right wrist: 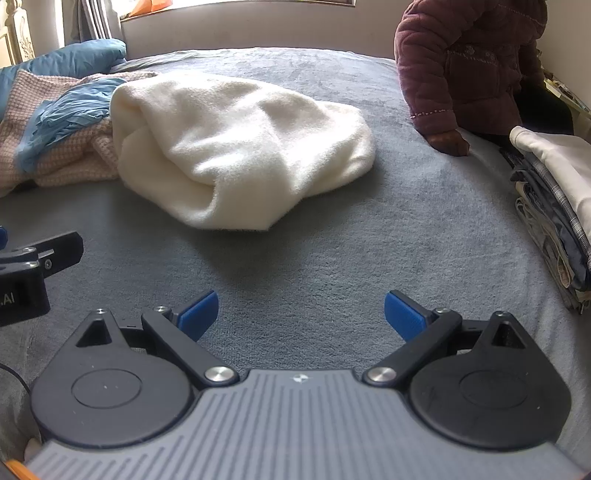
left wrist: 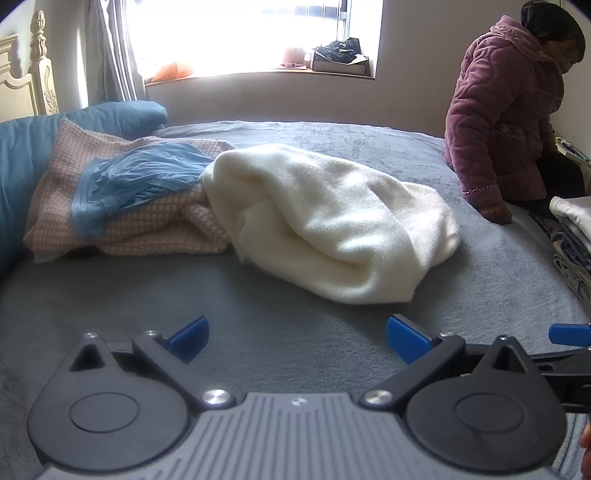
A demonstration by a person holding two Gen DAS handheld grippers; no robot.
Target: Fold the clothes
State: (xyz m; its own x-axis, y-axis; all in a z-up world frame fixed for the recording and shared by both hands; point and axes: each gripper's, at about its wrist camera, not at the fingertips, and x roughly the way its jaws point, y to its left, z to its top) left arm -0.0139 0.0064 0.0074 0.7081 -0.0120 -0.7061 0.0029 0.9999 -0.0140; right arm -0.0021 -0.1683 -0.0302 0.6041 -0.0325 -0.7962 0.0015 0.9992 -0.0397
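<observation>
Bedroom with a bright window (left wrist: 251,33); grey bed (left wrist: 258,332) is carrying one cream garment (left wrist: 325,221) mid-bed, one pink checked piece (left wrist: 129,221), one blue one (left wrist: 147,177). Left gripper (left wrist: 297,338) and right gripper (right wrist: 301,314) are hovering, jaws spread, holding nothing.

Towel (left wrist: 328,221) mid-bed (left wrist: 258,332), garment pile (left wrist: 122,195) left

Blown-out daylight from the window (left wrist: 236,33) backlights the room; fisheye bends the edges, focus sharp
</observation>
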